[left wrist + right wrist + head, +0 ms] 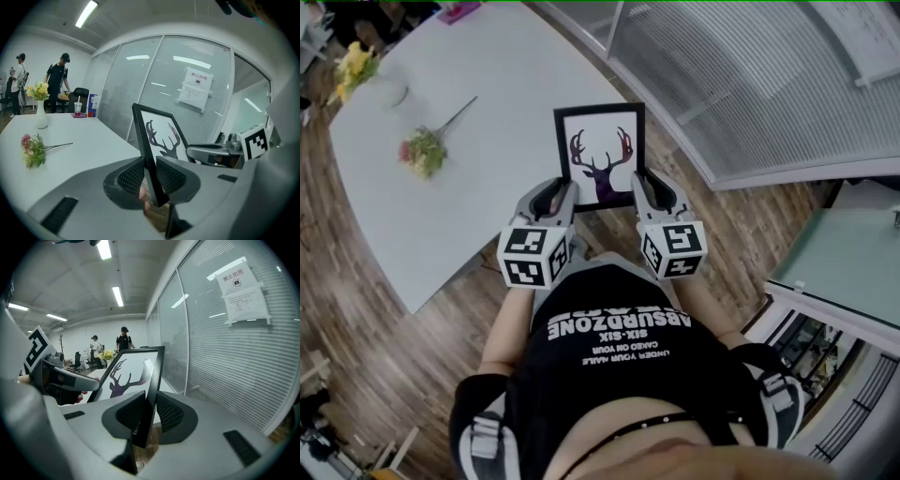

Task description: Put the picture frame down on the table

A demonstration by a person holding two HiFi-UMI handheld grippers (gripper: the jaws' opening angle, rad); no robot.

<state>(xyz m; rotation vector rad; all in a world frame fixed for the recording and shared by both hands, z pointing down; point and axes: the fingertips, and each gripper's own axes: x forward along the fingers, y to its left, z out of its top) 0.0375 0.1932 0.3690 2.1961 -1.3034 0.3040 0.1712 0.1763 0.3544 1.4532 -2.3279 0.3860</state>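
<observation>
Head view looks steeply down on the picture frame (600, 155), a black-rimmed print of an antlered deer, held clear of the white table (478, 216) at its near edge and standing close to upright, the print facing the person. The left gripper (559, 195) grips the frame's lower left edge and the right gripper (645, 191) its lower right edge. Each gripper view shows ribbed pads (132, 176) pressed close on the thin black rim. Farther along the table lie a loose bunch of flowers (423, 152) and a vase of yellow flowers (354, 67).
</observation>
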